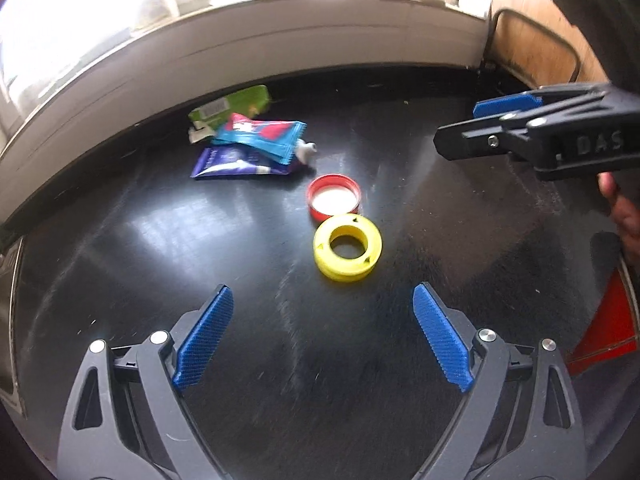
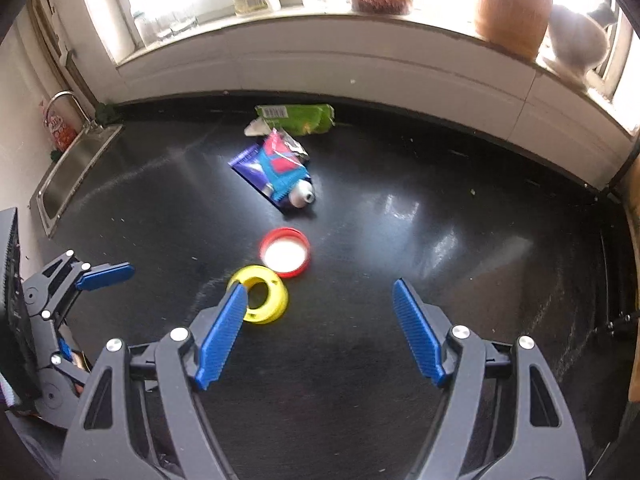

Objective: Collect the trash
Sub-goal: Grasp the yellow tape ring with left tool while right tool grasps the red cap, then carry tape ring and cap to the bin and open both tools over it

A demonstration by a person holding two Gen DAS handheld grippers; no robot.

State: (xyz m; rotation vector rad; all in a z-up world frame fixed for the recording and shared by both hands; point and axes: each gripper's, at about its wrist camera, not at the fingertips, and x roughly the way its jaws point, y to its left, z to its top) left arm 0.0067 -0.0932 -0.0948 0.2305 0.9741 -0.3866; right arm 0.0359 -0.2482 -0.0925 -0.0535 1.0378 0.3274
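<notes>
The trash lies in a loose line on the black tabletop (image 2: 400, 360), running away from both tools toward the window wall. Nearest is a yellow ring (image 1: 347, 253), flat on its side, and just beyond it at 12 o'clock a red lid (image 1: 334, 200) lies open side up, the 2 almost touching. Further off, toward 11 o'clock, sits a small heap: a blue and pink wrapper (image 1: 262, 136) on top of a purple packet (image 1: 236, 163), a small white tube cap (image 1: 307, 149) poking out beside them, and a green packet (image 1: 230, 107) behind, close to the wall.

Nothing is picked up yet. The left hand-held gripper (image 1: 322, 336) hangs tilted down over the bare tabletop with its blue pads spread wide and nothing between them; the yellow ring lies just ahead at 12 o'clock. The right hand-held gripper (image 2: 318, 330) is likewise spread and empty, with the ring at its 11 o'clock, partly hidden behind its left pad. I would judge both are held wide so that either can drop over the ring or lid, the closest and easiest pieces. A sink (image 2: 76, 168) lies off at 10 o'clock.
</notes>
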